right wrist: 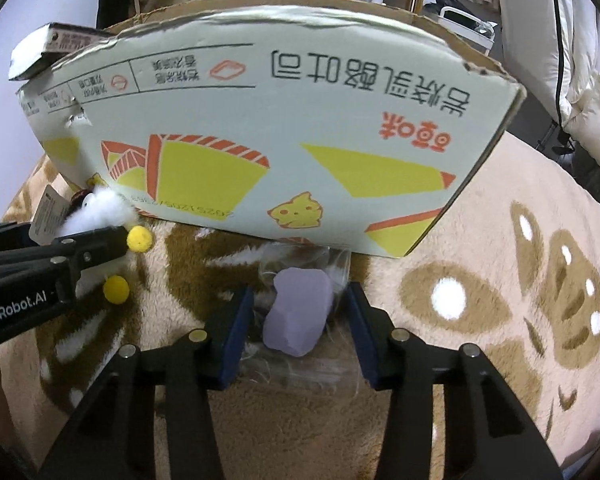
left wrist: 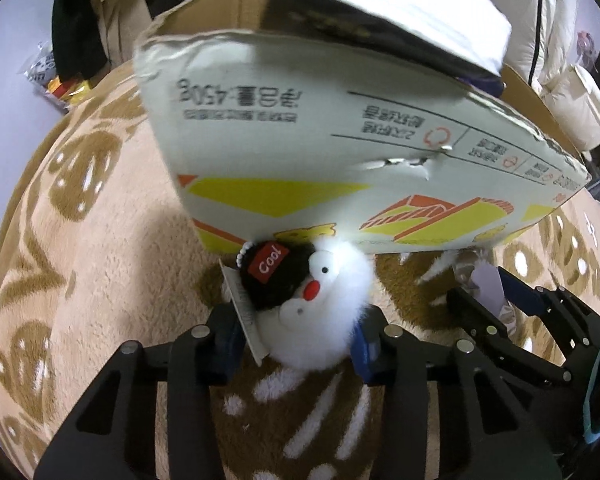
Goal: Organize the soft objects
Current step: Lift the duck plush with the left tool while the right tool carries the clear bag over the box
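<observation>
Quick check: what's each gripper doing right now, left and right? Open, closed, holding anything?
Left gripper: closed on the white fluffy toy.
Right gripper: closed on the purple soft piece in its clear wrapper.

Tan plush blanket [right wrist: 480,240] with brown and white cartoon patterns, filling the lower frame in both views. Directly on it: printed cardboard box [right wrist: 260,120] across the upper middle; white fluffy toy [left wrist: 324,308] with black cap at lower centre of the left view; lilac soft piece in clear wrap [right wrist: 298,312] at lower centre of the right view, just below the box
</observation>
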